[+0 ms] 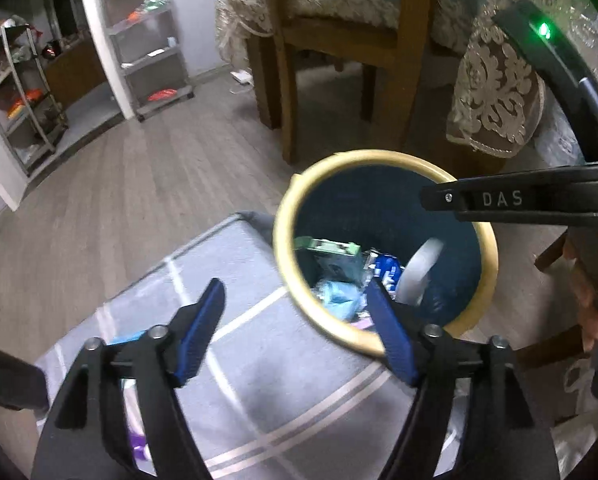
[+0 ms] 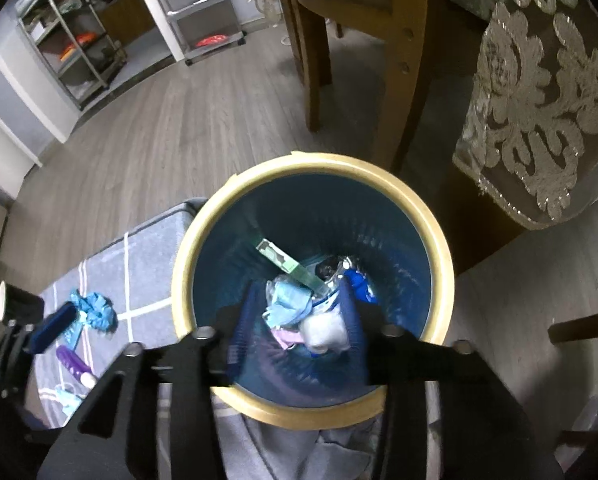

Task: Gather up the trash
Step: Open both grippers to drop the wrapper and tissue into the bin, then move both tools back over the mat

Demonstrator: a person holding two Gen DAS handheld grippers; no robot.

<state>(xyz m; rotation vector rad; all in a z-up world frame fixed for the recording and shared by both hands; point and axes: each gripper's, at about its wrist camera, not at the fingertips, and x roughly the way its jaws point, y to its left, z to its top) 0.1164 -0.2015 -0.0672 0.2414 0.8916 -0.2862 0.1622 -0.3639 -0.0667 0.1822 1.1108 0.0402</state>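
Grey wood-look plank flooring (image 1: 139,184) is being shown stretching back toward metal shelving racks (image 2: 75,52) against a white wall, with a wooden chair (image 1: 339,60) and a lace-patterned cloth (image 2: 539,120) hanging behind. Beside the chair, a round dark-blue waste bin with a cream-yellow rim (image 2: 435,240) is being seen standing against the edge of a grey rug crossed by white lines (image 1: 283,380). Inside the bin, a pale blue crumpled wrapper (image 2: 289,304), a green flat carton (image 2: 291,266), a dark blue packet (image 2: 361,284) and a whitish blurred object (image 2: 325,334) are being seen lying together. The right gripper (image 2: 299,316) is being held directly over the bin mouth with its blue-padded jaws parted about halfway; the whitish object is showing between them, seemingly loose, though the blur is leaving that uncertain. The left gripper (image 1: 295,320) is being held above the rug at the bin's near rim, its jaws spread wide with nothing between them. On the rug, a light blue crumpled piece (image 2: 95,312) and a purple cylindrical object with a white tip (image 2: 77,366) are being seen lying near each other, well apart from the bin.
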